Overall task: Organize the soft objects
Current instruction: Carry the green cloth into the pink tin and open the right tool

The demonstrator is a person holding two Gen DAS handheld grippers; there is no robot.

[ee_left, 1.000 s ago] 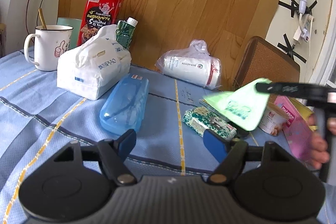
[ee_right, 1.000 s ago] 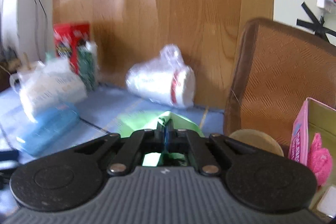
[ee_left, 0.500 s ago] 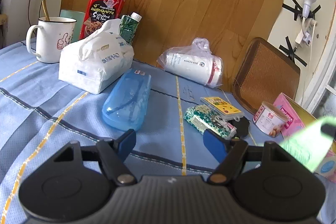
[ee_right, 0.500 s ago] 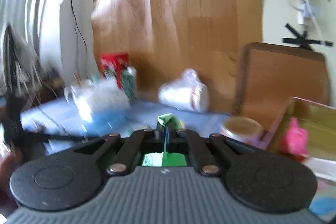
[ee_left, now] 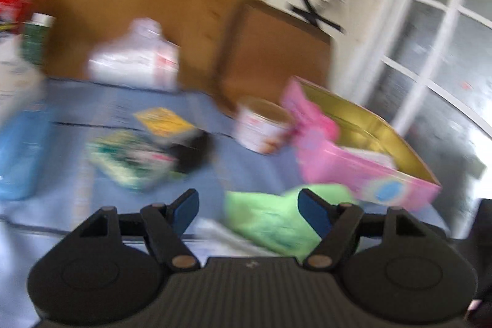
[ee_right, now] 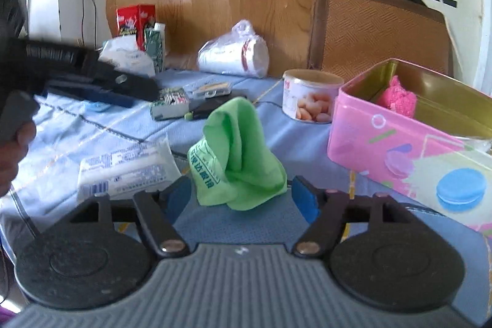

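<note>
A green cloth (ee_right: 236, 162) with printed lettering sits crumpled in a peak on the blue tablecloth, just ahead of my open right gripper (ee_right: 241, 195), whose jaws stand apart on either side of it. In the blurred left wrist view the same green cloth (ee_left: 273, 220) lies between and ahead of my open left gripper (ee_left: 249, 206). A pink tin box (ee_right: 409, 143) with a gold inside holds a pink fluffy item (ee_right: 396, 99). A white tissue pack (ee_right: 123, 171) lies left of the cloth.
A small can (ee_right: 310, 96) stands behind the cloth. A bagged white cup (ee_right: 233, 54), a red tin (ee_right: 135, 20), a green bottle (ee_right: 155, 46), a patterned packet (ee_right: 170, 105) and a woven chair back (ee_right: 375, 29) are farther back. The left gripper's body (ee_right: 77, 73) crosses the left side.
My right gripper has opened and let the green cloth go onto the tablecloth beside the pink box. My left gripper has swung right toward the cloth.
</note>
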